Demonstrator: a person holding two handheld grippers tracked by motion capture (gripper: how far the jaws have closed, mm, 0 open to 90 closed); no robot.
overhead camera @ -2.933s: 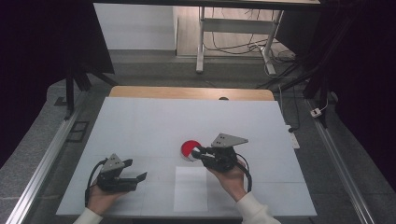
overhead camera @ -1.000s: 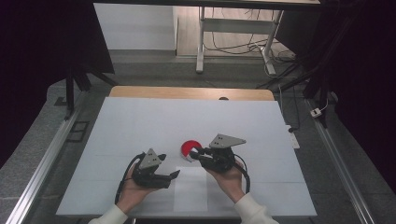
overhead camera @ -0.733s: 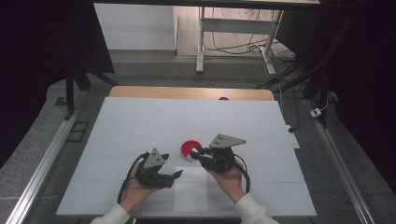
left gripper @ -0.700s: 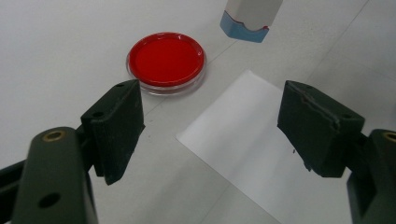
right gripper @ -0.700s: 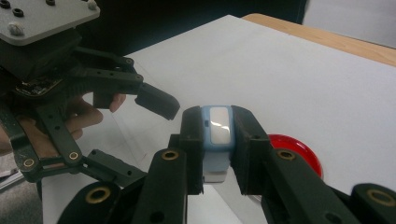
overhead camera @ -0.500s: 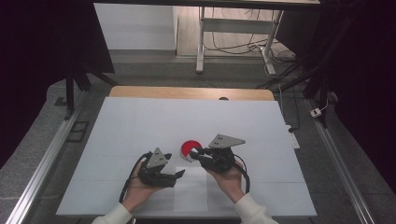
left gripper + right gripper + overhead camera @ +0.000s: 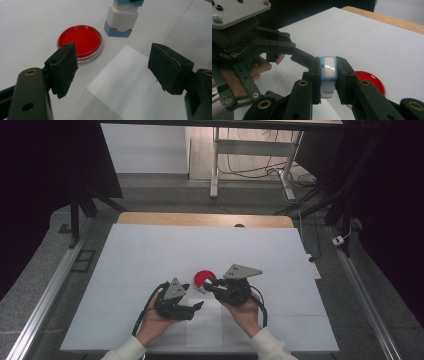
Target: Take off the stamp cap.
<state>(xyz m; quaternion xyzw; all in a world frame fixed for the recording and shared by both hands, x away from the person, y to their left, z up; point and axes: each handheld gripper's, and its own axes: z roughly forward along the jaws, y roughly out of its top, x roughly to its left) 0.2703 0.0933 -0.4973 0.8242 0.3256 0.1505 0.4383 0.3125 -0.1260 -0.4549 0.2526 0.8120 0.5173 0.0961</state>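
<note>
A round red ink pad point(image 7: 202, 278) lies on the white table point(image 7: 150, 255). My right gripper point(image 7: 210, 286) is shut on a white and blue stamp point(image 7: 328, 72), held upright just beside the pad point(image 7: 79, 40). In the left gripper view the stamp point(image 7: 122, 21) shows its base close to the table; whether it touches I cannot tell. My left gripper point(image 7: 117, 67) is open, its jaws wide apart over the near corner of a white paper sheet point(image 7: 132, 87), with nothing between them. In the high view the left gripper point(image 7: 196, 306) points right, toward the sheet point(image 7: 206, 325).
A wooden strip point(image 7: 200, 219) borders the table's far edge. Metal rails point(image 7: 55, 280) run along both sides. The two grippers stand close together; the left gripper point(image 7: 287, 51) nearly meets the right one's jaws.
The left hand has come in from the table's left to the middle, beside the right gripper and over the sheet. The right gripper has kept still with the stamp.
</note>
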